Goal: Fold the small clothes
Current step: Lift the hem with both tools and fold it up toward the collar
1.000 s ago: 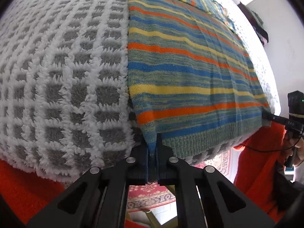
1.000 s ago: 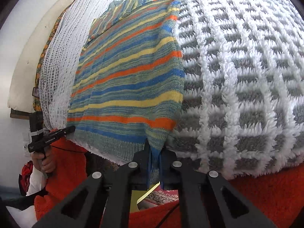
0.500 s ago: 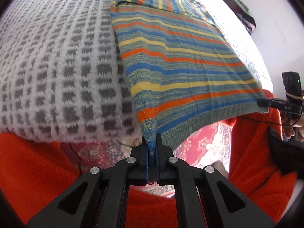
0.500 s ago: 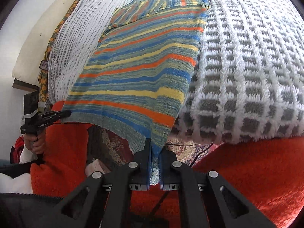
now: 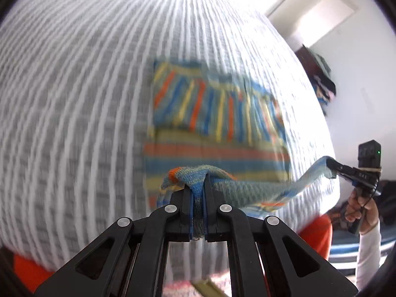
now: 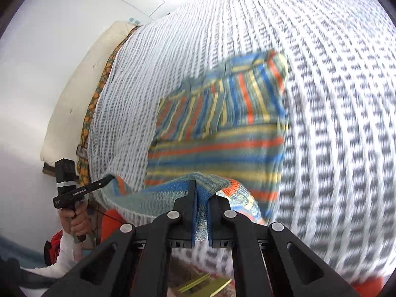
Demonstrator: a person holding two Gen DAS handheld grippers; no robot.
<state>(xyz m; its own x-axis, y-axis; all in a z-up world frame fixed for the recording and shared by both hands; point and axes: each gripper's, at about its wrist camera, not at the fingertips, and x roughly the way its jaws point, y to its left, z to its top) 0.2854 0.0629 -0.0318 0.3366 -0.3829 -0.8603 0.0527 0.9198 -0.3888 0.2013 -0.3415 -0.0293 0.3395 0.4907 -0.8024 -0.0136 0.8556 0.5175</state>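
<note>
A knitted sweater (image 5: 217, 113) with orange, blue and yellow stripes lies on the bed, its sleeves folded across the chest. Its bottom hem is lifted off the bed and hangs between both grippers. My left gripper (image 5: 198, 185) is shut on one hem corner, and the knit bunches over its fingertips. In the left wrist view my right gripper (image 5: 333, 167) grips the other corner at the right. The right wrist view shows my right gripper (image 6: 201, 193) shut on its corner of the sweater (image 6: 222, 133), with my left gripper (image 6: 109, 179) at the left, held by a hand (image 6: 76, 220).
A white and grey checked blanket (image 5: 74, 99) covers the bed. An orange fleece (image 5: 314, 232) hangs at its near edge. A pillow (image 6: 74, 86) lies along the wall at the left. Dark clothes (image 5: 321, 79) are piled by the far wall. A patterned rug shows below.
Both grippers have risen and moved forward over the bed, lifting the hem off the near edge and carrying it over the sweater's lower part. The views are blurred by the motion.
</note>
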